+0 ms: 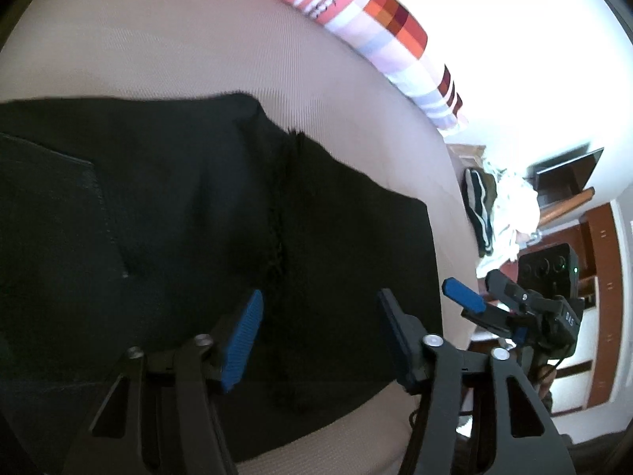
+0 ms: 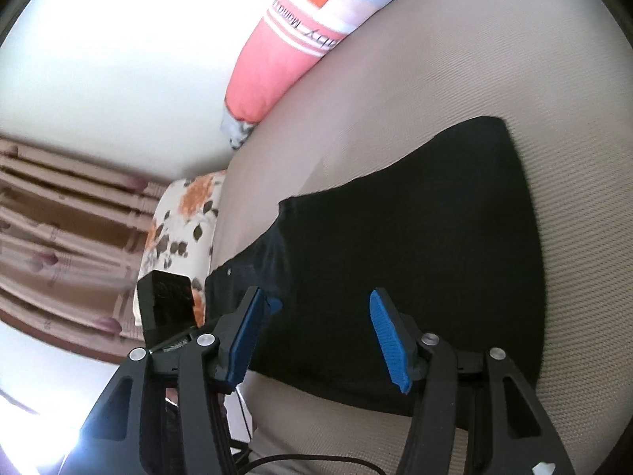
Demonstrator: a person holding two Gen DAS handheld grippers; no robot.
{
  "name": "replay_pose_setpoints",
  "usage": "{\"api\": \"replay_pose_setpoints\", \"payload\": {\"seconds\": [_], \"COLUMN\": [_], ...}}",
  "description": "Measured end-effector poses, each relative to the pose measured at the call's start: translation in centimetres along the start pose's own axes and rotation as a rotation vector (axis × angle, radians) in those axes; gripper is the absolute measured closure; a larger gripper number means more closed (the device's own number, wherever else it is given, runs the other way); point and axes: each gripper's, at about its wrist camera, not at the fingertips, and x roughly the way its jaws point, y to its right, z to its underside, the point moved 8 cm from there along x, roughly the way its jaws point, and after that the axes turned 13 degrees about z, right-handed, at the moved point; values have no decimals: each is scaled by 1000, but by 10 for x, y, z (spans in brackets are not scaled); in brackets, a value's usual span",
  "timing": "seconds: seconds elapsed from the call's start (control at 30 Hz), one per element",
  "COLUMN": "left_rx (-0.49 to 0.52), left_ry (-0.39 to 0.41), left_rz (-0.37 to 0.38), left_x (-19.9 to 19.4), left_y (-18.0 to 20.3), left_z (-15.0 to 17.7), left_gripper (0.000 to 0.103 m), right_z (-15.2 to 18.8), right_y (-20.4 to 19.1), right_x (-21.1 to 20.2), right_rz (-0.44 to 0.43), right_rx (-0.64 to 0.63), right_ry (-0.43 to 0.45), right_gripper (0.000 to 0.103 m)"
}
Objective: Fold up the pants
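Black cloth, soft and limp, is what the pants point(image 1: 198, 217) are judged to be made of: light, non-slippery, not fragile, but liable to sag and crease when lifted by one point. A hold is best taken at a near edge or corner, with one claw at each side, so that the layers are carried together.

Both claws hover over the near edge of the pants. The left claw point(image 1: 316, 336) is seen with its blue pads apart, nothing pinched between them. The right claw point(image 2: 312, 334) is likewise apart and empty; it is also visible at the right of the left wrist view.

The pants are laid flat on a bed point(image 2: 494, 59) covered in beige ribbed fabric, apparently already folded into a compact shape, with a seam point(image 1: 283, 217) running across the middle. Beyond them, a pink and checked pillow point(image 2: 277, 59) is set at the far edge, and a floral pillow point(image 2: 182, 221) beside it. Farther off, striped curtains point(image 2: 59, 217), a white wall, heaped clothes point(image 1: 502, 213) and wooden furniture point(image 1: 601, 297) are visible.
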Motion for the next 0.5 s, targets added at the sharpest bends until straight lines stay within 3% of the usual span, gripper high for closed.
{"api": "replay_pose_setpoints", "payload": {"seconds": [0.27, 0.33, 0.5], "left_rx": [-74, -98, -118], "left_ry": [-47, -66, -120], "left_rz": [32, 44, 105], "left_x": [16, 21, 30], "left_y": [-21, -26, -22], "left_z": [-13, -12, -1], "left_gripper": [70, 82, 86], "right_z": [-2, -4, -5], "right_y": [14, 18, 23], "right_x": [-3, -3, -1], "right_rz": [5, 6, 5], "right_rx": [49, 62, 79], "right_ry": [21, 23, 17], "right_gripper": [43, 43, 43]}}
